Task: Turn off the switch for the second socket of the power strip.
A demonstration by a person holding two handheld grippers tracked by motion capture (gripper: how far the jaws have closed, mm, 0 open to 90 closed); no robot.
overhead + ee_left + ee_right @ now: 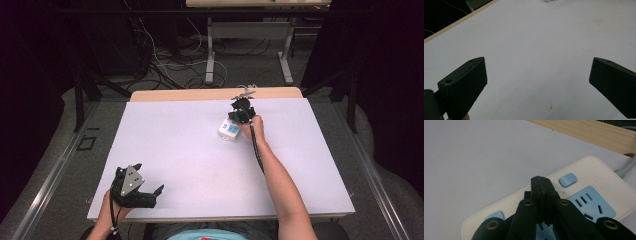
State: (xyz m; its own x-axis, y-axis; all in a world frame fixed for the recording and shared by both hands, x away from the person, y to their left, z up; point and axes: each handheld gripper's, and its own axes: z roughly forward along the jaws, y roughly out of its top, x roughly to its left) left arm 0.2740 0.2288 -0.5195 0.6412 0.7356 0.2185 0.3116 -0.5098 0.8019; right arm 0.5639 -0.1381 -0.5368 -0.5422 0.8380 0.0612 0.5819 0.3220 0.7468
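Observation:
A white power strip (229,130) with blue sockets lies on the far middle of the white table top (190,150). My right gripper (242,114) stands over its far end. In the right gripper view the gripper (544,185) is shut, its jaws pressed together just above the power strip (599,177), between a blue switch (567,180) and a blue socket (594,205). I cannot tell whether anything thin sits between them. My left gripper (150,192) rests near the front left edge, open. In its own view the left gripper (537,82) has bare table between wide jaws.
A grey cable (625,168) leaves the strip toward the wooden back edge (586,132). The right forearm (280,180) crosses the right half of the table. Beyond the table are floor cables (170,65) and another table's legs (210,55).

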